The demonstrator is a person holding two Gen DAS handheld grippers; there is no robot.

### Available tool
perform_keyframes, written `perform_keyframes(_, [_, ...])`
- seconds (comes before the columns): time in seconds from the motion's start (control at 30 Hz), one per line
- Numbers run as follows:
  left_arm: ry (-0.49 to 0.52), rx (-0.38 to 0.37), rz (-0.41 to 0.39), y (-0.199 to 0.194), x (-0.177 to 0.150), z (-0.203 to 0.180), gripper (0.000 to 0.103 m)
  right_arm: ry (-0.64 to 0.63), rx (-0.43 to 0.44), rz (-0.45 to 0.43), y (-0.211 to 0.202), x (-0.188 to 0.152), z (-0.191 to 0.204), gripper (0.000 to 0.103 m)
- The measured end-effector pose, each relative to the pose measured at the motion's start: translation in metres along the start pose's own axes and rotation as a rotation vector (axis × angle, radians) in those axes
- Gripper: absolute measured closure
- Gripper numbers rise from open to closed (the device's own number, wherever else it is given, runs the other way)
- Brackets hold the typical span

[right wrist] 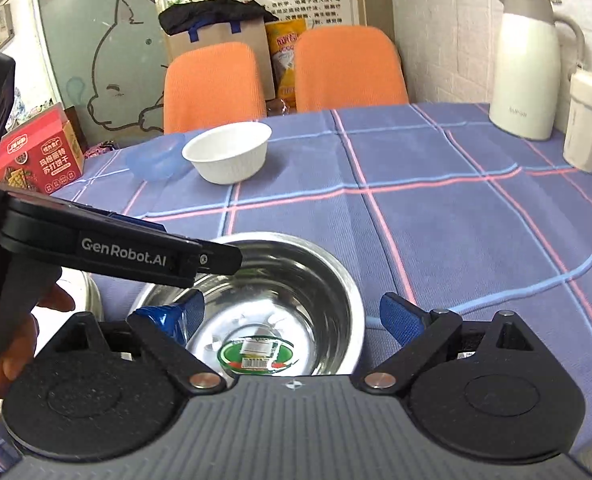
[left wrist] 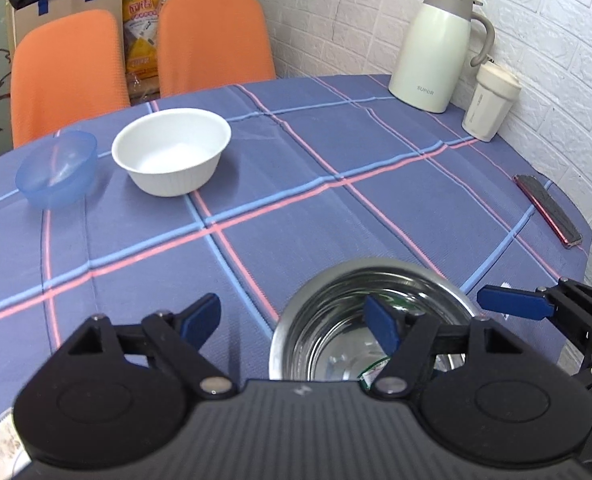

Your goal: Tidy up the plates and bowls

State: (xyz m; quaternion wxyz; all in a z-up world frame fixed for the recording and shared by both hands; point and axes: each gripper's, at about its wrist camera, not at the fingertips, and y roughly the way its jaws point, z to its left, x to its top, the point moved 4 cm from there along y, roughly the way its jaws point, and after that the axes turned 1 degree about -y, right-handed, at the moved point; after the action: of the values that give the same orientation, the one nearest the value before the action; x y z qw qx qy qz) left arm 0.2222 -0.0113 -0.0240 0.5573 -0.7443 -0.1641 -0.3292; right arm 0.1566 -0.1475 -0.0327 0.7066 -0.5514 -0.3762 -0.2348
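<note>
Left wrist view: stainless steel bowl (left wrist: 372, 320) near the table's front edge, left gripper (left wrist: 296, 320) spread wide astride its left rim, one pad inside, nothing clamped. Right gripper (right wrist: 291, 316) likewise released, astride the right rim. Beyond the steel bowl, well apart: white bowl (left wrist: 171, 150) beside blue plastic bowl (left wrist: 55, 168). Risk, probably: thin slick rim slipping or tipping under an off-centre pinch.

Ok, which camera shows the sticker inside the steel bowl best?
The right wrist view: the green sticker lies unobstructed on the steel bowl bottom. In the left wrist view only a sliver peeks out behind the left tongs.
</note>
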Motion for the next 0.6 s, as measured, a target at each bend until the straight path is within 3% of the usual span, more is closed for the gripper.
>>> perform_keyframes(0.43, [-0.044,0.038,-0.016,-0.014,-0.003,0.026,0.031,-0.096,0.018,-0.023,0.003,0.018,0.018,0.021])
perform_keyframes(0.6, [-0.094,0.063,-0.014,-0.009,0.006,0.054,0.031,-0.162,0.003,-0.054,0.018,0.049,0.011,0.021])
